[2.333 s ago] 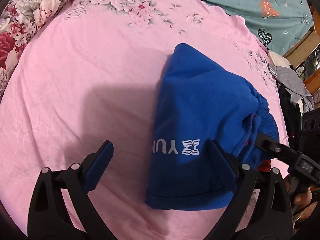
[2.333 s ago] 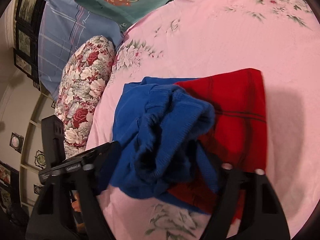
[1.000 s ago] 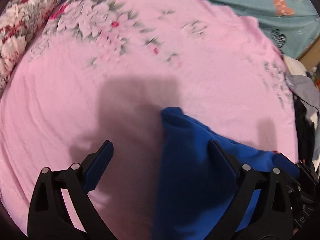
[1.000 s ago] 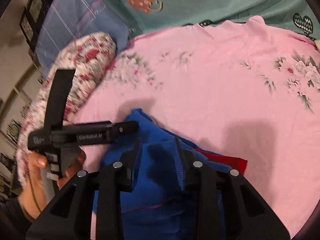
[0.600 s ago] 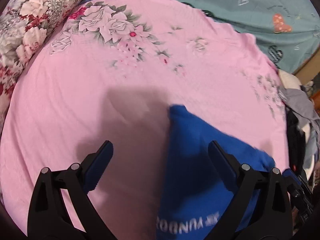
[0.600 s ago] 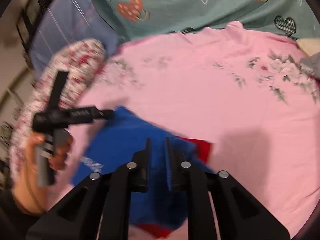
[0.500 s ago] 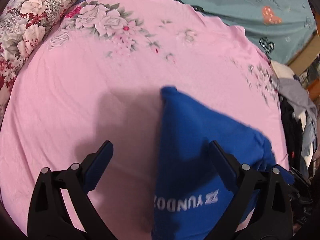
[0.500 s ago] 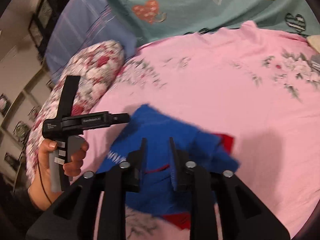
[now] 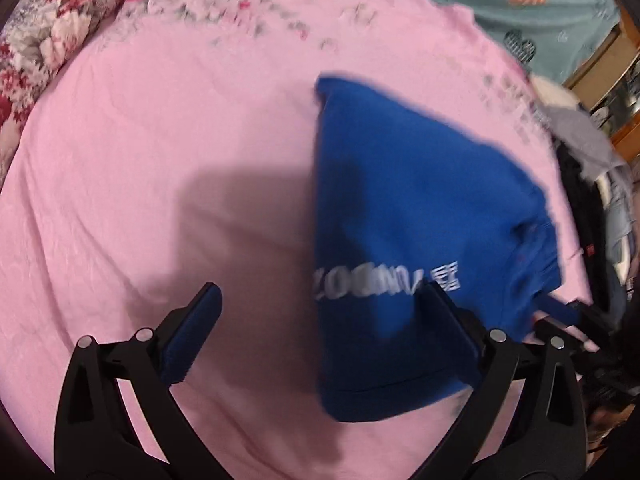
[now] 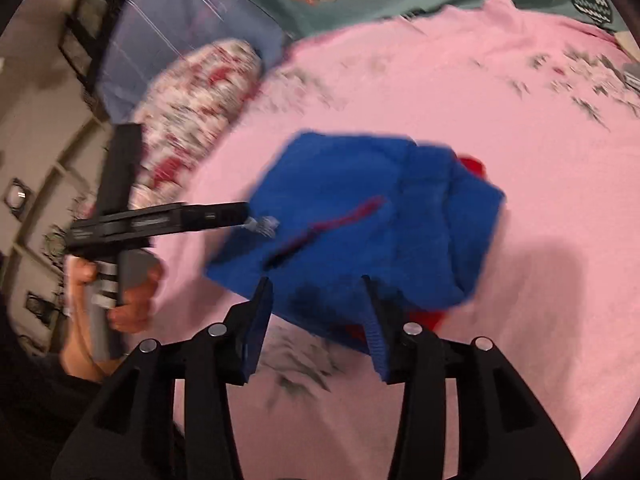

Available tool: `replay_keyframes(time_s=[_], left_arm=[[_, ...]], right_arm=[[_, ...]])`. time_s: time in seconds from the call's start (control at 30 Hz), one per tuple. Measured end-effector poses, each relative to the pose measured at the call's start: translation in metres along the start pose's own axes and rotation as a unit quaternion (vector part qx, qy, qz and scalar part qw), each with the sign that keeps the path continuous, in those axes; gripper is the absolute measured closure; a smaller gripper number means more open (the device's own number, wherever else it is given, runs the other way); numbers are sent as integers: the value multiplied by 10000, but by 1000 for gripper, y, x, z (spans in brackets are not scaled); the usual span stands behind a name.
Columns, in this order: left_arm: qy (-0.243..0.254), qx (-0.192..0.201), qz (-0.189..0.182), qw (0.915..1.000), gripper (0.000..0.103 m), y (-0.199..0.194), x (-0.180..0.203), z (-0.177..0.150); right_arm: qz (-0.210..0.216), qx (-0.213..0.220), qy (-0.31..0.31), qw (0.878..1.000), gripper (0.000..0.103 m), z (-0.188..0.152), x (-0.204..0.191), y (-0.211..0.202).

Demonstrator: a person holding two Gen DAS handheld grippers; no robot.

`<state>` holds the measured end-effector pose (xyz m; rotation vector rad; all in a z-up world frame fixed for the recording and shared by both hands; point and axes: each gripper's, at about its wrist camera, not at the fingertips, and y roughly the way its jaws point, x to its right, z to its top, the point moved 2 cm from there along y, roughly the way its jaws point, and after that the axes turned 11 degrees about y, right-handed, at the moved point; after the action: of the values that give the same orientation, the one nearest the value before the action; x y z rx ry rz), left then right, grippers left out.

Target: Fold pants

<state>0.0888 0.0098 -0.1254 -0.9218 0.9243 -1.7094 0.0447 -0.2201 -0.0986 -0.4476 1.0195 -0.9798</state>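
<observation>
The folded blue pants [image 9: 404,216] with white lettering lie on the pink bedsheet [image 9: 160,160], blurred by motion. My left gripper [image 9: 320,288] hovers above them, open wide; its right finger [image 9: 448,328] overlaps the cloth and the left one is over bare sheet. In the right wrist view the blue pants [image 10: 360,216] rest partly on a red garment [image 10: 474,164]. My right gripper [image 10: 316,280] is at their near edge with its jaws opening. Blue cloth lies between the pads, which are not pressing on it. A hand [image 10: 128,296] holds the left gripper [image 10: 242,214] at the pants' left edge.
A floral pillow [image 9: 52,40] lies at the upper left and a teal heart-print cover [image 9: 540,12] along the far side. Loose clothes [image 9: 592,152] pile up at the bed's right edge. A blue plaid pillow [image 10: 180,40] leans by shelves.
The right jaws have spread from a narrow grip on the blue cloth to a wider gap. Both hands moved across the bed, and the pants with their lettering show more fully in the left view.
</observation>
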Motion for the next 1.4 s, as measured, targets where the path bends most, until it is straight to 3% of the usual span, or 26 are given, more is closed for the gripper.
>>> replay_keyframes(time_s=[0.03, 0.1, 0.2, 0.23, 0.33, 0.43, 0.57, 0.63, 0.73, 0.8, 0.83, 0.87, 0.9, 0.97, 1.03, 1.13, 1.2, 1.27, 1.4], left_arm=[[21, 106, 29, 9999, 2, -2, 1, -3], [-66, 70, -169, 9998, 2, -8, 1, -2], [-326, 70, -707, 9969, 2, -16, -3, 4], [-375, 149, -772, 9962, 2, -21, -3, 7], [-315, 282, -512, 9978, 2, -25, -1, 19], [-216, 341, -377, 9985, 2, -21, 7, 37], [45, 617, -91, 9980, 2, -17, 21, 74], [119, 616, 262, 9977, 3, -8, 17, 87], [-88, 461, 429, 9980, 4, 14, 0, 94], [-69, 323, 379, 9987, 2, 28, -12, 94], [-203, 240, 177, 9993, 2, 32, -19, 93], [-384, 205, 23, 9990, 2, 30, -23, 91], [-501, 207, -66, 9985, 2, 26, -25, 89], [-521, 257, -79, 9983, 2, 12, -25, 83], [-590, 237, -252, 9977, 2, 0, -22, 73], [-501, 310, -577, 9966, 2, -16, -13, 57], [-347, 317, -626, 9969, 2, -21, -7, 49], [-234, 291, -690, 9969, 2, -19, -2, 42], [-126, 26, -890, 9960, 4, -2, 0, 37]], right_arm=[[-231, -36, 61, 9997, 59, -1, 7, 4], [52, -90, 300, 9995, 58, -2, 14, 0], [-5, 180, 162, 9997, 42, -3, 9, -17], [-5, 314, 198, 9993, 42, -2, 11, -22], [250, 702, 639, 9952, 40, 5, 21, -35], [324, 1009, 671, 9921, 40, 9, 22, -39], [386, 1086, 622, 9914, 43, 28, 15, -28], [367, 1090, 590, 9916, 65, 43, 12, -20], [285, 777, 544, 9951, 70, 62, 9, 5], [-108, 638, 573, 9963, 76, 70, 17, 22], [-250, 652, 584, 9958, 95, 72, 23, 26], [-372, 653, 687, 9948, 103, 74, 33, 29], [-277, 622, 841, 9941, 103, 72, 40, 30], [-12, 685, 924, 9934, 97, 66, 41, 18], [50, 853, 812, 9930, 75, 57, 37, 2], [412, 886, 809, 9919, 52, 40, 36, -22], [114, 918, 694, 9933, 42, 30, 36, -32], [-233, 882, 669, 9936, 42, 21, 41, -36], [13, 516, 1106, 9925, 42, 7, 57, -27]])
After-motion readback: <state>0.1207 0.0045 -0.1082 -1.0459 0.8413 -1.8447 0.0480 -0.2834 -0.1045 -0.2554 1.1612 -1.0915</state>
